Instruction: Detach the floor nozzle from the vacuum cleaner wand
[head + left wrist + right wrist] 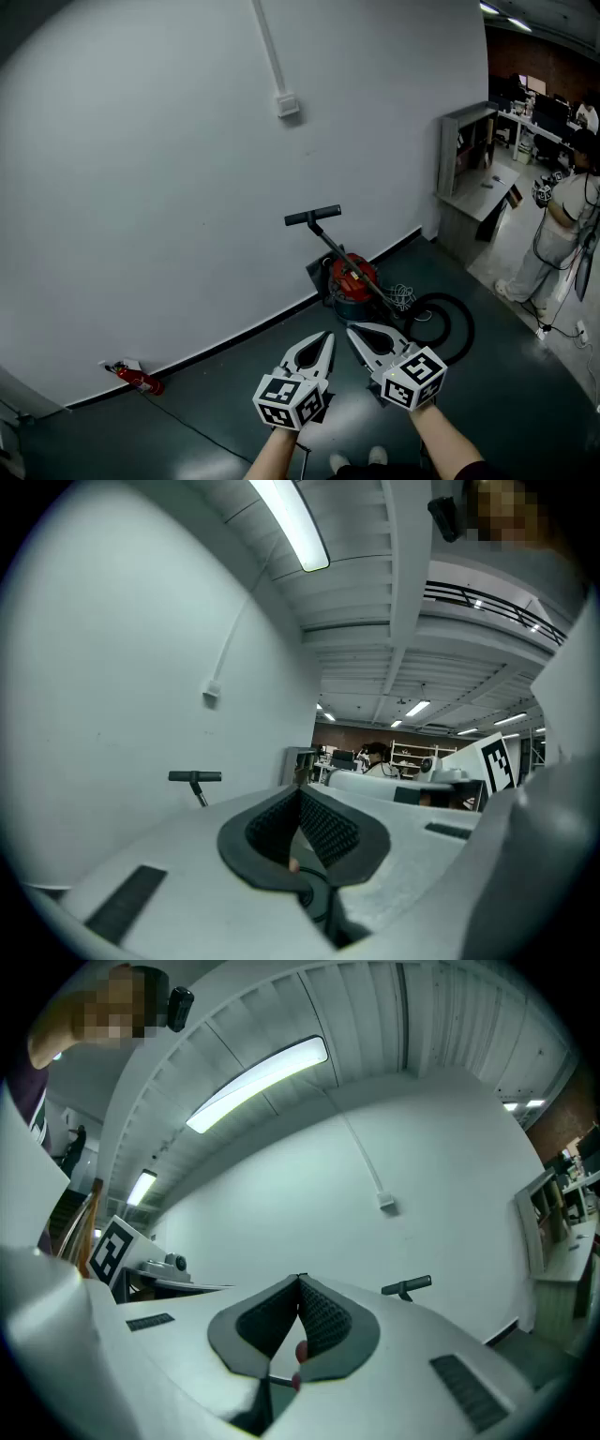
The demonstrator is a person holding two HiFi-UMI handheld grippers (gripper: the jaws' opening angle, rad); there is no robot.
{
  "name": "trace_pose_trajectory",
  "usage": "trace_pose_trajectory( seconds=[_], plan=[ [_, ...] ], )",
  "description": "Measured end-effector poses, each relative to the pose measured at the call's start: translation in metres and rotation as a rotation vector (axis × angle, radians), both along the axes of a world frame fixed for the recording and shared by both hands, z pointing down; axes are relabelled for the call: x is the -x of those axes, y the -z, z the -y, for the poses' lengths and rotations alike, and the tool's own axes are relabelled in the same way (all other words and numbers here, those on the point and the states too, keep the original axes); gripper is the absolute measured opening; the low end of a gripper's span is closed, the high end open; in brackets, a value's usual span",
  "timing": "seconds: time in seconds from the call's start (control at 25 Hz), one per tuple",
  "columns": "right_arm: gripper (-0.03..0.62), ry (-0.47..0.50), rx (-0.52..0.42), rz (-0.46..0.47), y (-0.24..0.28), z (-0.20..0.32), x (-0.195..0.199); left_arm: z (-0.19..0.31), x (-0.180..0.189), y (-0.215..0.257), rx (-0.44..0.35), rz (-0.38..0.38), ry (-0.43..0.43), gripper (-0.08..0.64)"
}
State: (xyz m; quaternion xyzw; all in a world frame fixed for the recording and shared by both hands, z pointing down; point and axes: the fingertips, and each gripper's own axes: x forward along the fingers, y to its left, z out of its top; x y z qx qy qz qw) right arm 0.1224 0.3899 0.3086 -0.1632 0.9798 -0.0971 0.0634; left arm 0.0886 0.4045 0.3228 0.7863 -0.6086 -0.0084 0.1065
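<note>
A red canister vacuum cleaner [352, 277] stands on the dark floor by the white wall. Its wand [361, 277] slants up to the left and ends in a black T-shaped floor nozzle [313, 217], raised off the floor. The nozzle also shows small in the left gripper view [195, 777] and in the right gripper view [406, 1286]. My left gripper [326, 337] and right gripper [351, 329] are held side by side, short of the vacuum and pointing at it. Both are shut and empty, the left's jaws [300, 790] meeting at their tips, the right's [300, 1280] likewise.
A black hose [452, 324] loops on the floor right of the canister, beside a coiled cable [403, 297]. A red fire extinguisher [139, 378] lies at the wall's foot on the left. A grey cabinet [473, 178] and a standing person [561, 234] are at the right.
</note>
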Motion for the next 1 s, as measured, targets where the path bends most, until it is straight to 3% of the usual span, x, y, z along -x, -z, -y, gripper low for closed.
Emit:
trace_pose_trajectory(
  seconds=[1.0],
  plan=[
    [0.018,0.010,0.080,0.046,-0.029,0.066,-0.050,0.064,-0.040,-0.035,0.065,0.002,0.006,0.005]
  ],
)
